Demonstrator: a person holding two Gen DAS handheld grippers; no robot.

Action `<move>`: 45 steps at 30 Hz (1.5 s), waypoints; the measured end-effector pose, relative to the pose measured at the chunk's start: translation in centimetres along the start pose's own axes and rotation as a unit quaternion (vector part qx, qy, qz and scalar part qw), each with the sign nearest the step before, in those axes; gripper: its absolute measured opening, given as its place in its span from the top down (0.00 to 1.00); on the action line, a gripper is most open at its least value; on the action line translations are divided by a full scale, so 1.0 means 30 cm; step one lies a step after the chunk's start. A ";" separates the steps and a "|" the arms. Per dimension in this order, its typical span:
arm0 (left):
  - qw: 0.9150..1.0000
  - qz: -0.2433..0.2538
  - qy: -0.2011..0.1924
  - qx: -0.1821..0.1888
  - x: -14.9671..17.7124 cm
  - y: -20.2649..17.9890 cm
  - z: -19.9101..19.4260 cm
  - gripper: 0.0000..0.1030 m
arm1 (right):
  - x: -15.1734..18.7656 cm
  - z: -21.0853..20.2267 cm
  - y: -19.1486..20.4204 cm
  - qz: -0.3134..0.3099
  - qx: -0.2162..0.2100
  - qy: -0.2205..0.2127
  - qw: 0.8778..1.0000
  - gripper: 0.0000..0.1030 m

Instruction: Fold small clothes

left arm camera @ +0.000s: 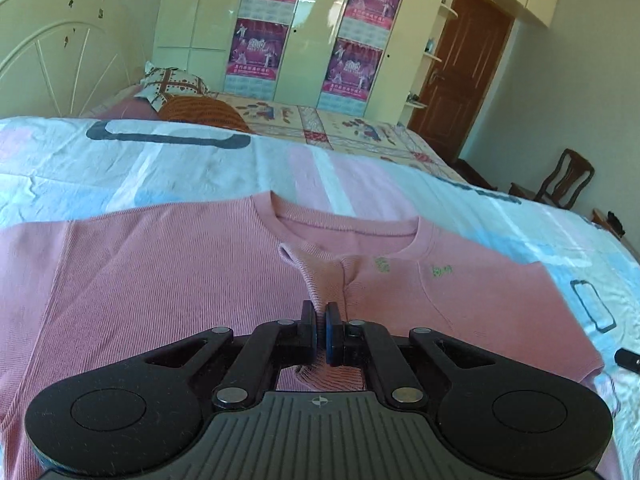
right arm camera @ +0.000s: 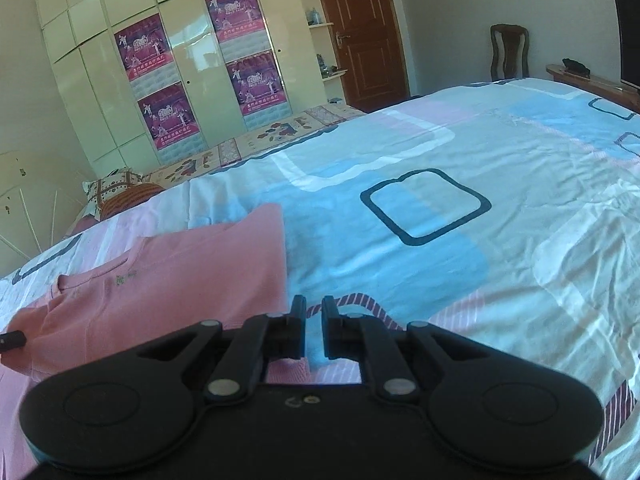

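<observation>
Right now the pink top [left arm camera: 160, 288] lies spread flat on the bed [left arm camera: 200, 168], front up, its neckline on the far side and its body running back toward the near edge, with its width stretched across from left to right. The left tool [left arm camera: 320, 322] sits over the middle of the garment, just below the collar [left arm camera: 348, 228], and its two fingers are pressed together on a pinched ridge of the pink knit that rises from the chest toward the neck opening. The right tool [right arm camera: 314, 320] hangs off the right side of the top, above the bedsheet [right arm camera: 440, 160], at about the garment's right edge; its fingers stand slightly apart with only a narrow gap between them and nothing in that gap. From the right wrist view the top lies to the left of that tool and stretches away to the far left, with the small green embroidery [right arm camera: 124, 279] near the collar. The relation that matters for the coming move, as I judge it, is that the left tool already holds the cloth at the centre line while the right tool is the nearer one to the free right side, so a fold across the width would probably bring that side leftward over the middle. Whether the pinch catches one layer or both cannot be told. A wardrobe [left arm camera: 312, 20] with posters stands beyond the bed.
</observation>
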State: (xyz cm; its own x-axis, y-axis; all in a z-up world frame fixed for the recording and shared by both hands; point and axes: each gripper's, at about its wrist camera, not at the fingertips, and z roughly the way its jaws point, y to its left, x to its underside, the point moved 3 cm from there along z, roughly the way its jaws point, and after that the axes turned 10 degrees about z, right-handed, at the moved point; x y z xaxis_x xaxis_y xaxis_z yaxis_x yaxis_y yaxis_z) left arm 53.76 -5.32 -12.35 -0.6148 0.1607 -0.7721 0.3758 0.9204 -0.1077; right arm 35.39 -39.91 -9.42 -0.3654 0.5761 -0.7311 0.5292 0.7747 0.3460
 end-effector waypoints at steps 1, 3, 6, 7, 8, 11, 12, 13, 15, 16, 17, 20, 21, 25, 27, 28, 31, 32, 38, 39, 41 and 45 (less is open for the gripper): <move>1.000 -0.002 0.000 0.000 0.003 0.002 0.003 0.97 | -0.001 0.002 0.006 -0.003 -0.004 0.001 1.000 0.91; 1.000 -0.001 -0.005 -0.001 0.007 0.006 0.004 0.97 | -0.002 0.001 0.027 -0.015 -0.014 0.002 1.000 0.91; 1.000 0.001 -0.005 0.005 0.010 0.018 0.008 0.97 | 0.004 0.011 0.064 -0.036 -0.030 0.007 0.999 0.91; 1.000 0.000 -0.007 0.005 0.013 0.024 0.008 0.97 | 0.009 0.017 0.074 -0.043 -0.033 0.011 0.998 0.91; 1.000 -0.001 -0.007 0.006 0.016 0.029 0.007 0.97 | 0.013 0.026 0.081 -0.047 -0.037 0.016 0.998 0.91; 1.000 0.003 0.007 -0.004 0.041 0.032 0.031 0.97 | 0.050 0.091 0.093 -0.075 -0.014 0.061 0.995 0.90; 1.000 0.003 0.014 -0.020 0.050 0.037 0.038 0.97 | 0.068 0.118 0.092 -0.082 0.001 0.080 0.993 0.92; 1.000 0.002 0.016 -0.023 0.056 0.040 0.040 0.97 | 0.073 0.119 0.089 -0.080 -0.005 0.079 0.994 0.92; 1.000 -0.006 0.016 -0.016 0.064 0.043 0.038 0.97 | 0.064 0.093 0.090 -0.076 -0.013 0.062 0.995 0.91; 1.000 -0.009 0.020 -0.014 0.070 0.042 0.042 0.89 | 0.057 0.079 0.090 -0.075 -0.016 0.051 0.996 0.90; 1.000 -0.012 0.024 -0.011 0.075 0.043 0.047 0.67 | 0.050 0.072 0.089 -0.075 -0.017 0.045 0.996 0.90; 0.999 -0.025 0.029 0.015 0.089 0.031 0.067 0.52 | 0.031 0.073 0.086 -0.076 -0.019 0.043 0.996 0.90; 0.999 -0.019 0.032 0.021 0.088 0.022 0.076 0.65 | 0.028 0.082 0.086 -0.077 -0.022 0.049 0.996 0.89; 1.000 -0.013 -0.015 0.013 0.049 0.024 0.023 0.98 | 0.037 0.109 0.091 -0.090 -0.015 0.064 0.994 0.89; 0.999 0.005 -0.031 0.008 0.034 0.030 -0.008 0.98 | 0.043 0.094 0.089 -0.092 -0.026 0.054 0.994 0.90; 1.000 0.015 -0.021 0.006 0.038 0.034 0.002 0.98 | 0.054 0.100 0.088 -0.102 -0.023 0.057 0.993 0.91; 0.999 0.032 0.028 -0.007 0.088 0.054 0.071 0.97 | 0.081 0.125 0.085 -0.126 -0.009 0.071 0.989 0.95; 0.999 0.028 0.021 -0.004 0.096 0.067 0.071 0.93 | 0.076 0.123 0.091 -0.131 -0.007 0.072 0.989 0.95; 0.999 0.005 0.004 -0.037 0.070 0.112 0.026 0.90 | 0.016 0.062 0.104 -0.127 -0.031 0.036 0.991 0.90; 0.999 -0.001 0.015 -0.029 0.074 0.114 0.041 0.86 | 0.013 0.064 0.111 -0.129 -0.037 0.034 0.990 0.90; 0.999 -0.005 0.033 -0.009 0.085 0.107 0.076 0.54 | 0.020 0.084 0.122 -0.131 -0.041 0.042 0.990 0.90; 1.000 0.024 0.011 0.008 0.070 0.063 0.071 0.99 | 0.084 0.151 0.139 -0.154 -0.030 0.086 0.984 0.89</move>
State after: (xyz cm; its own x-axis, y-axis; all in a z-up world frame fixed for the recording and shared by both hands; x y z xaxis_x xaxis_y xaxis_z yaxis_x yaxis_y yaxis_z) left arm 54.67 -4.01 -15.51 -0.6106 0.2113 -0.7632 0.4160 0.9057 -0.0820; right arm 40.13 -36.40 -12.48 -0.6282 0.3425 -0.6986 0.3281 0.9308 0.1614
